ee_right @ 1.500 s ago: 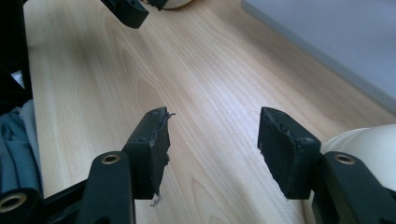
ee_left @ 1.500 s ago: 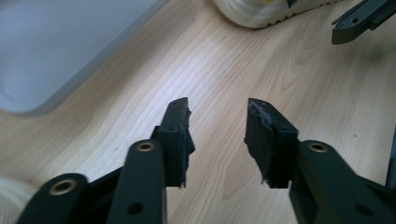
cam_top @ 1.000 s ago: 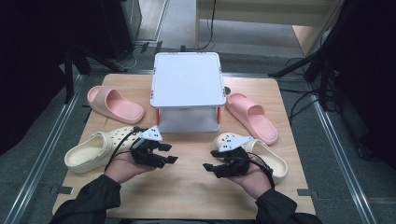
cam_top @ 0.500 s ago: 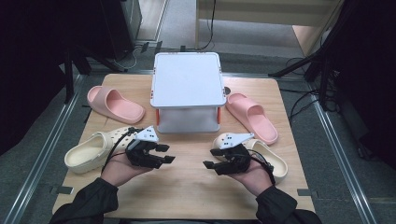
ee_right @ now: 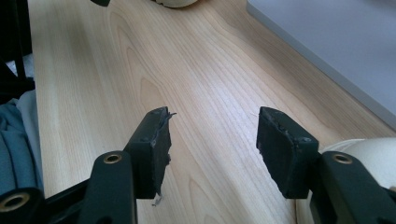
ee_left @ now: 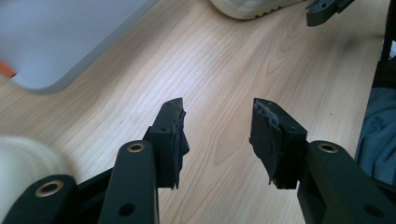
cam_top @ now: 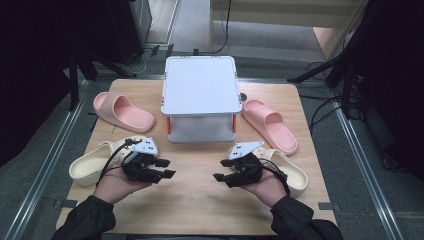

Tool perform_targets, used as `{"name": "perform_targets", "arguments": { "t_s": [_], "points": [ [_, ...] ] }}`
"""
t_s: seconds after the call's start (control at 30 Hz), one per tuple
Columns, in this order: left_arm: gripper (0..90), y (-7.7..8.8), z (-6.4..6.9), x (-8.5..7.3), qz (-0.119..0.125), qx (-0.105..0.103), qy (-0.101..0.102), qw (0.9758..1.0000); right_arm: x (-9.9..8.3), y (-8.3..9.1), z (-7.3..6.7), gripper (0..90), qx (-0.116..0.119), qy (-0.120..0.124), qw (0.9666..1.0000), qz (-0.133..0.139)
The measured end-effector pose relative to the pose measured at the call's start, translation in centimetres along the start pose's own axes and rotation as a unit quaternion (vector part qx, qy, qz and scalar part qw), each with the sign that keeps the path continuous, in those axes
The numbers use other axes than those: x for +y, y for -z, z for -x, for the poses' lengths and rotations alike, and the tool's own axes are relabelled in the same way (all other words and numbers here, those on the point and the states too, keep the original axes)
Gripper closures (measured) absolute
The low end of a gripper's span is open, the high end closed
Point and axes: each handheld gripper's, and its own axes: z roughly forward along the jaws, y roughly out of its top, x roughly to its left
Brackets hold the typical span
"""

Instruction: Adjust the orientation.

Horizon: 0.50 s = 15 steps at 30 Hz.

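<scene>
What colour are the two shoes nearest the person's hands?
Cream, both clogs; the high view shows them best.

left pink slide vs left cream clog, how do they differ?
The pink slide is pink, an open-toed band sandal; the cream clog is cream, closed-toed with holes. The slide lies farther back on the table; the clog is nearer, beside the left tongs. Both lie sole-down, untouched.
</scene>
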Motion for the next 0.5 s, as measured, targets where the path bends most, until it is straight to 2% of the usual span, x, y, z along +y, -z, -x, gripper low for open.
{"name": "perform_targets", "arguments": {
  "t_s": [0.13,0.17,0.5],
  "points": [
    [53.7,1.2,-0.6,-0.6,0.012,0.005,0.019,0.9997,0.2,-0.2,0.1,44.8,0.001,0.001,1.0,-0.002],
    [53.7,1.7,-0.8,-0.7,0.018,0.002,0.029,0.9994,0.3,-0.4,0.1,44.8,0.0,0.005,1.0,-0.005],
    [54.7,3.4,-1.0,-1.8,0.005,0.018,0.035,0.9992,0.9,-1.1,0.1,44.8,0.013,0.011,0.9998,-0.014]
  ]
}}
